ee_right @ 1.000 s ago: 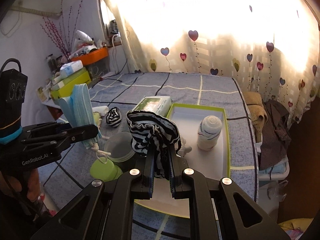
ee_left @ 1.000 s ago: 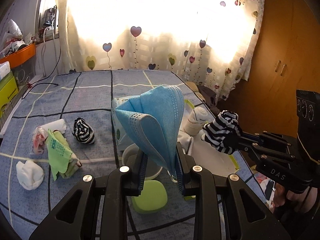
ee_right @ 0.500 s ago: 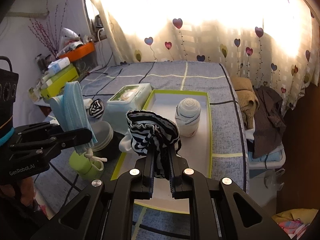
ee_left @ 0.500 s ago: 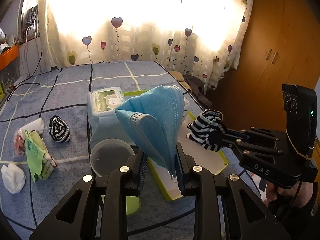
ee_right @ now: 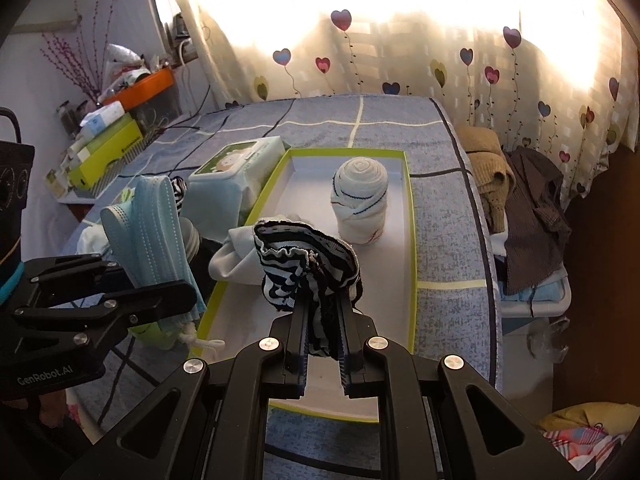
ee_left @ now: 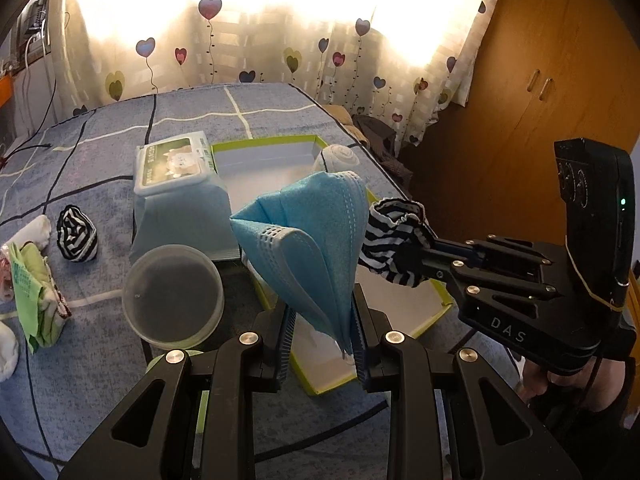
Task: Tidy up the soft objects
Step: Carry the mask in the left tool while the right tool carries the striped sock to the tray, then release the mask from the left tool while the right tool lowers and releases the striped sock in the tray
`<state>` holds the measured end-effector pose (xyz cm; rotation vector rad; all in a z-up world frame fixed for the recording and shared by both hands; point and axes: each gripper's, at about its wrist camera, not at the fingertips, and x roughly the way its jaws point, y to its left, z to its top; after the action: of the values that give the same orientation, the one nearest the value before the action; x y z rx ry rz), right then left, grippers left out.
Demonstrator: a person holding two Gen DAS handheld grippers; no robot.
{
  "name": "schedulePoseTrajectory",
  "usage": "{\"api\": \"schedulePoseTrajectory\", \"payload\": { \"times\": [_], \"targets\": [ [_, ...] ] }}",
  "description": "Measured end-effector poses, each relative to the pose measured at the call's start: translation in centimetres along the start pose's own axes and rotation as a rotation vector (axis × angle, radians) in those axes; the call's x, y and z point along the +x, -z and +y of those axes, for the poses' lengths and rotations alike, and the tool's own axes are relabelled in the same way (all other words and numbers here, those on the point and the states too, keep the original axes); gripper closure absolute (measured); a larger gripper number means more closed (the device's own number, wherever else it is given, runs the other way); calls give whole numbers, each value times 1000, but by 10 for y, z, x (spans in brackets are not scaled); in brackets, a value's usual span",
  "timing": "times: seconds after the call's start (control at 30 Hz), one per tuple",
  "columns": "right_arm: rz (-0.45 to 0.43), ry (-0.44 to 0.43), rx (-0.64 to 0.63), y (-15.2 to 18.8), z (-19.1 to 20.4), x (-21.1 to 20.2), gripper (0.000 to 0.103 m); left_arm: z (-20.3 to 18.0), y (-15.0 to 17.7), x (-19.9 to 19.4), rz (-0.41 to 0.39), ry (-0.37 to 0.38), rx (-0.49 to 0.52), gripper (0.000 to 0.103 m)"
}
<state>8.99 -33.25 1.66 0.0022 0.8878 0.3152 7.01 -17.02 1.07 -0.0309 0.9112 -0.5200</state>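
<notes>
1. Pointing steeply downward, the left gripper (ee_left: 320, 336) is clenched on a folded blue face mask (ee_left: 308, 248), which fans upward from between its pads.
2. The right gripper (ee_right: 323, 344) slants down likewise, clamped on a black-and-white striped sock (ee_right: 308, 256) bunched above its fingertips.
3. Directly beyond and below both claws lies a green-rimmed tray (ee_right: 408, 216). In it, ahead of the right claw, a rolled white sock (ee_right: 362, 204) stands upright, and a pale cloth (ee_right: 236, 256) lies just left of the striped sock.
4. Left of the left claw sits a round translucent container (ee_left: 172, 292), and beyond that a wet-wipes pack (ee_left: 176, 164) beside the tray.
5. Only the left view shows, far to the claw's left on the blue bedspread (ee_left: 100, 152), a second striped sock ball (ee_left: 76, 232) and a green-labelled packet (ee_left: 36, 292). It also shows a hand (ee_left: 560, 380) under the right gripper's body.
6. Only the right view shows the mask's white ear loop (ee_right: 200, 340) dangling at the tray's near-left corner, the brown clothes (ee_right: 516, 192) right of the bed and the cluttered shelf (ee_right: 120, 108) at far left.
7. Compared with a second ago, both claws have come lower and nearer the tray, which now fills more of each view; the grips are unchanged.
</notes>
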Motion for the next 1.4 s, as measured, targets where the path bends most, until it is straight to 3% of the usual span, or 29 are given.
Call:
{"api": "schedulePoseTrajectory", "payload": {
  "times": [0.43,0.5,0.7,1.13,1.4],
  "targets": [
    [3,-4,21,3,-11,1,91,-7,-6,33,78,12,-3,76],
    [4,-4,19,3,-11,2,91,-6,-8,37,84,11,-11,72],
    [15,4,23,3,-12,5,91,-6,-10,30,39,31,3,59],
    [42,24,8,6,-6,7,91,12,-15,-13,-80,41,-50,58],
    [115,42,-6,7,2,34,91,28,-11,-34,-127,18,-70,58]
  ]
}}
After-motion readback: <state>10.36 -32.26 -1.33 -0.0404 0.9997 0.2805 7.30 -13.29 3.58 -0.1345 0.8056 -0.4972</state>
